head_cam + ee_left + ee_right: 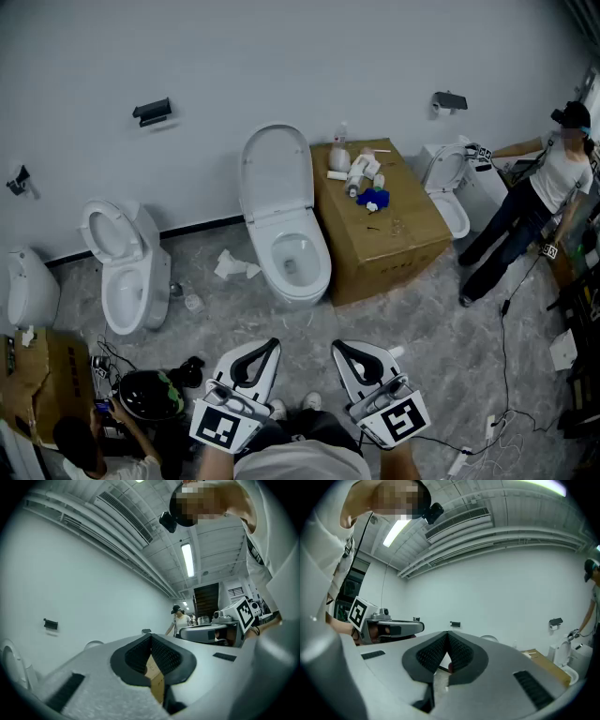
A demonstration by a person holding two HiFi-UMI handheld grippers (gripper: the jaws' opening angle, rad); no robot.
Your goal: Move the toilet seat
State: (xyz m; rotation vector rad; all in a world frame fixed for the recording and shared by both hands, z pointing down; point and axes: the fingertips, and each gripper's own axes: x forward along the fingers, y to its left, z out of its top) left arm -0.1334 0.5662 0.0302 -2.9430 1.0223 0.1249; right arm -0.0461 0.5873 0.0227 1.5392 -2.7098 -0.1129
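The left tongs (pixel 265 347) are shut tight, with nothing in them. The right tongs (pixel 343 349) are shut tight too and hold nothing. Both are held level, side by side, low in the head view and close to the person's body.

The white toilet (pixel 300 267) in the middle stands ahead of both tongs, well apart from them, on the grey speckled floor (pixel 412 319). Its white oval toilet seat (pixel 275 173) is up and leans back at the pale grey wall (pixel 281 56).

Just to the right of it sits a big brown cardboard box (pixel 394 234). On top of the box are white bottles (pixel 361 171) and a small blue thing (pixel 373 200). Some crumpled white paper (pixel 234 266) lies on the floor to the left of the toilet. Further left is a second white toilet (pixel 127 281) with its lid up. At the far right a person in a white top (pixel 561 173) stands by a third white toilet (pixel 448 183).
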